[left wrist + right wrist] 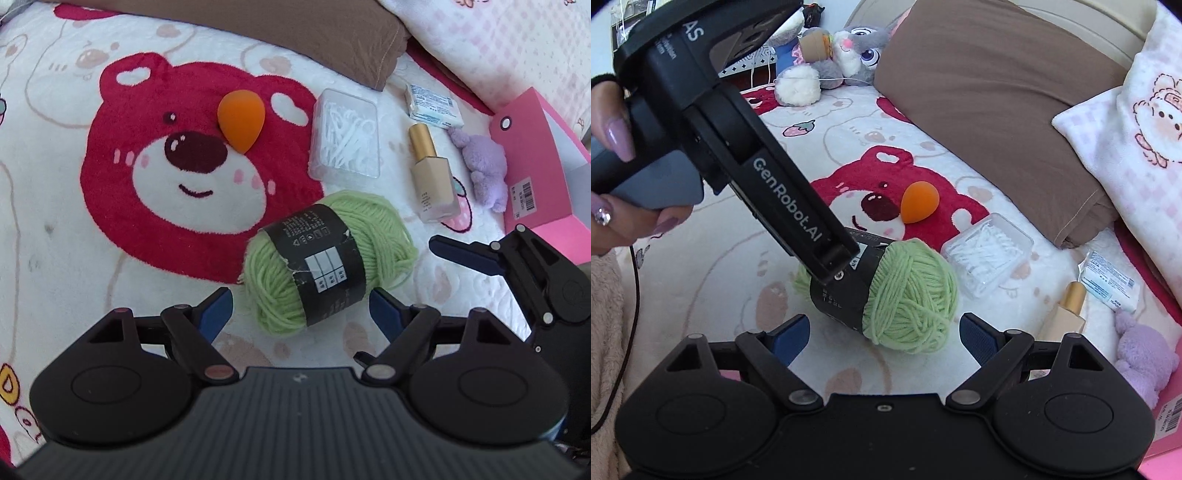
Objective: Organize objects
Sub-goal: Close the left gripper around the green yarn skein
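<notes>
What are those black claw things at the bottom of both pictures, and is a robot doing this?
No robot: a person's hand holds a two-finger gripper in each hand, each with a camera looking along its fingers. One picture looks from the left gripper, the other from the right gripper. Both are open and hold nothing. On the bear blanket lie a green yarn ball, just ahead of the left gripper's blue fingers, an orange sponge, a clear box of white picks, a gold-capped bottle, a purple plush and a pink box.
</notes>
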{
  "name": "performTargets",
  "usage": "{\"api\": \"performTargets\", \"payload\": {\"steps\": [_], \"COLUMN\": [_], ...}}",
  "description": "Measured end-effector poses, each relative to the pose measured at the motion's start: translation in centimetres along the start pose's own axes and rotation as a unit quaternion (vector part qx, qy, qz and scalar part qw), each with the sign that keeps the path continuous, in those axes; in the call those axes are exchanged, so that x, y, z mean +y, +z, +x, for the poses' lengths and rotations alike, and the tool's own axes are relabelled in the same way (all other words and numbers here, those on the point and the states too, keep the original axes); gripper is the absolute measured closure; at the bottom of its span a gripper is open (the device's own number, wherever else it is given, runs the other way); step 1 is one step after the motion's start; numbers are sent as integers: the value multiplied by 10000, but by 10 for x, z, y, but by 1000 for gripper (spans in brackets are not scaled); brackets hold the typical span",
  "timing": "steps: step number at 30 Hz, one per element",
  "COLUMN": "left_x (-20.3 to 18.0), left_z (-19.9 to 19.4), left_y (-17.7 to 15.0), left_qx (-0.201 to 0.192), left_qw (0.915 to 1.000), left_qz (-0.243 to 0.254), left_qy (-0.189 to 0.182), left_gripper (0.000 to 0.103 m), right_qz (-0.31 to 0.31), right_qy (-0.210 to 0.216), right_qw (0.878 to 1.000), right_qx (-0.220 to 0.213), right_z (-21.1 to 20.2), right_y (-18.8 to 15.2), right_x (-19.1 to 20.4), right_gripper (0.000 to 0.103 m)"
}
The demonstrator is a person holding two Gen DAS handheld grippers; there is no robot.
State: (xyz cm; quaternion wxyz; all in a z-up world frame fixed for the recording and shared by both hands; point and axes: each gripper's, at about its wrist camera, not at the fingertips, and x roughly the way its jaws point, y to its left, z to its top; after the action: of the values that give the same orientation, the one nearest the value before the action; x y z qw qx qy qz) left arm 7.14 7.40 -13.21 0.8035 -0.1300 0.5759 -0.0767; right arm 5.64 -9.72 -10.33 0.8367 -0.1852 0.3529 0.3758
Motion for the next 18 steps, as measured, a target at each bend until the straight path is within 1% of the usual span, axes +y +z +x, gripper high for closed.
{"api": "performTargets", "payload": {"steps": [2, 4, 7, 9, 11, 14, 15, 16, 17, 18], "left_x": [4, 11, 25, 29, 31, 29, 28, 28, 29, 29], "left_z": [1, 1, 3, 4, 5, 6, 5, 5, 3, 0], "left_y": [-1, -1, -1, -2, -3, -2, -2, 0, 2, 3], "left_qx": [-84, -212, -238, -257, -366, -584, -634, -621, -629, -715], "left_qw": [9999, 9996, 9993, 9990, 9984, 9971, 9961, 9949, 9940, 9936], "left_qz": [61, 125, -98, -169, -268, -269, -270, -282, -303, -294], "left_qy": [36, -130, -272, -330, -343, -410, -545, -738, -837, -821], "left_gripper": [23, 22, 23, 23, 24, 34, 43, 46, 46, 46], "right_qz": [22, 81, 204, 179, 150, 176, 199, 214, 236, 331], "right_qy": [45, 43, 27, -36, -129, -234, -256, -251, -260, -293], "right_qw": [10000, 10000, 9998, 9998, 9998, 9996, 9995, 9995, 9994, 9990], "right_qx": [-9, -10, -10, -42, -58, -46, -27, -4, -5, -51], "right_z": [6, 12, 21, 25, 29, 37, 41, 45, 46, 47], "right_y": [2, 3, 4, 6, 7, 9, 9, 10, 11, 12], "right_x": [0, -1, 0, 2, 1, -2, -3, -5, -6, -8], "right_gripper": [12, 12, 12, 12, 12, 12, 12, 12, 12, 12]}}
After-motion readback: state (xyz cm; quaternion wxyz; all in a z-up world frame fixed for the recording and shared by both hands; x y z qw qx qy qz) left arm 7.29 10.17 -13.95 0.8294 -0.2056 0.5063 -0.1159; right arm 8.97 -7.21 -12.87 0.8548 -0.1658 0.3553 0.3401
